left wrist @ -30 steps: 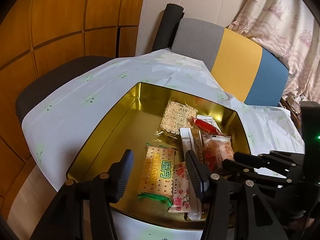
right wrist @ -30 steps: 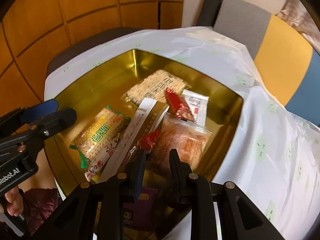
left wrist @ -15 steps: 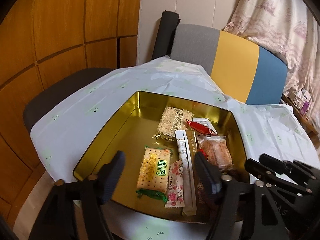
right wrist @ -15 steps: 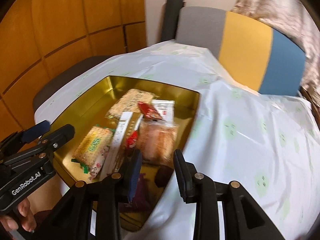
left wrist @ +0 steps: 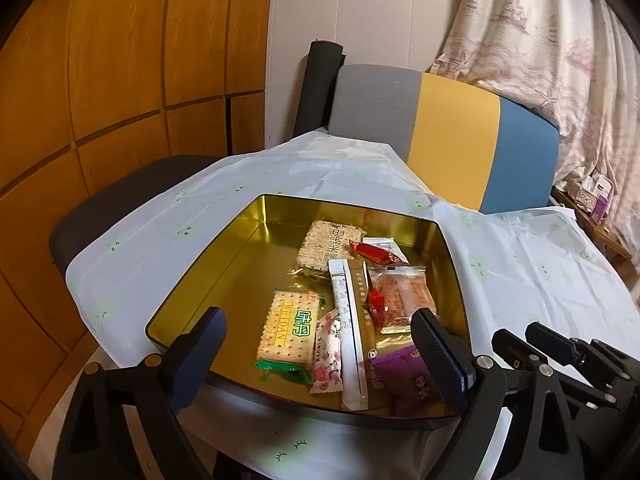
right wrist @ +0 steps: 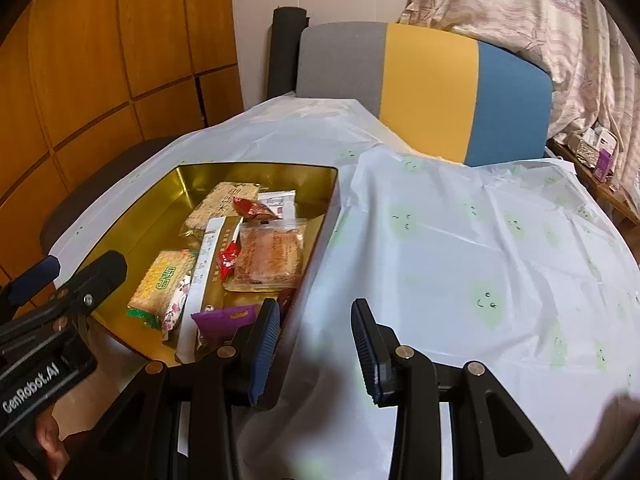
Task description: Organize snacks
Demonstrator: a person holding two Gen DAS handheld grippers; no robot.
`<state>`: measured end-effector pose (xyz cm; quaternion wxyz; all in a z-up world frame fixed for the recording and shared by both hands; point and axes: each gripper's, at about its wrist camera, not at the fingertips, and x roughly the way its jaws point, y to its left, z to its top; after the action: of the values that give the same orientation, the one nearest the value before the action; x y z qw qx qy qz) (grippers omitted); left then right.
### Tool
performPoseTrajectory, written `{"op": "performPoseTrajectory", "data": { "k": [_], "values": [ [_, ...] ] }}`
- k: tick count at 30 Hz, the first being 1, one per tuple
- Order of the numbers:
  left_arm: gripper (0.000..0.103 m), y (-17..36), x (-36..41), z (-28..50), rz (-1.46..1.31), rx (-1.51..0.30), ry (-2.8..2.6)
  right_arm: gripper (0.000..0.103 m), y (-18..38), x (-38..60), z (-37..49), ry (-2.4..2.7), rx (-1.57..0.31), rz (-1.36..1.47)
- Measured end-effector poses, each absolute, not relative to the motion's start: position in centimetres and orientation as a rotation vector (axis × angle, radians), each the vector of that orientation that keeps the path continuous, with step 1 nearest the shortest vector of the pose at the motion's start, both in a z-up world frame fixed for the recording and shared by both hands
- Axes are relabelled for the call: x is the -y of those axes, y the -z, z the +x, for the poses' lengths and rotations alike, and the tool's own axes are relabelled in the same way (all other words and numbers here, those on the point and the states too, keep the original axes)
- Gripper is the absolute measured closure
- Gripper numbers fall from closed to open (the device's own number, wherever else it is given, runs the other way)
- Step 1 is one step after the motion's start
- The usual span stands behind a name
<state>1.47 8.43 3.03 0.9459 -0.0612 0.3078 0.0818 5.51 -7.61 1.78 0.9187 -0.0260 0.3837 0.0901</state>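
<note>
Item: snacks, all lying inside the gold tin [left wrist: 248, 236] at left; your left gripper [left wrist: 320, 344] and right gripper [right wrist: 314, 338] have both backed off, jaws opening on nothing, so sorting looks finished.

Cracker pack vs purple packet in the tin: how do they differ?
The cracker pack is clear with green ends and shows pale crackers; the purple packet is opaque. The cracker pack lies flat on the tin floor left of the long white stick; the purple packet sits right of it, against the near wall, partly hidden by a claw finger. Both are sealed and lie in the tin, in neither claw.
</note>
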Motion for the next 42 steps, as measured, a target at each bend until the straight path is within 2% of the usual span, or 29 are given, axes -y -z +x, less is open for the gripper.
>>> {"op": "performPoseTrajectory", "data": {
  "k": [42],
  "values": [
    [0.009,-3.08,-8.93,1.36,-0.148,-0.635,-0.173,0.065,-1.87,7.77,4.81,-0.192,-0.78,-0.07]
  ]
}}
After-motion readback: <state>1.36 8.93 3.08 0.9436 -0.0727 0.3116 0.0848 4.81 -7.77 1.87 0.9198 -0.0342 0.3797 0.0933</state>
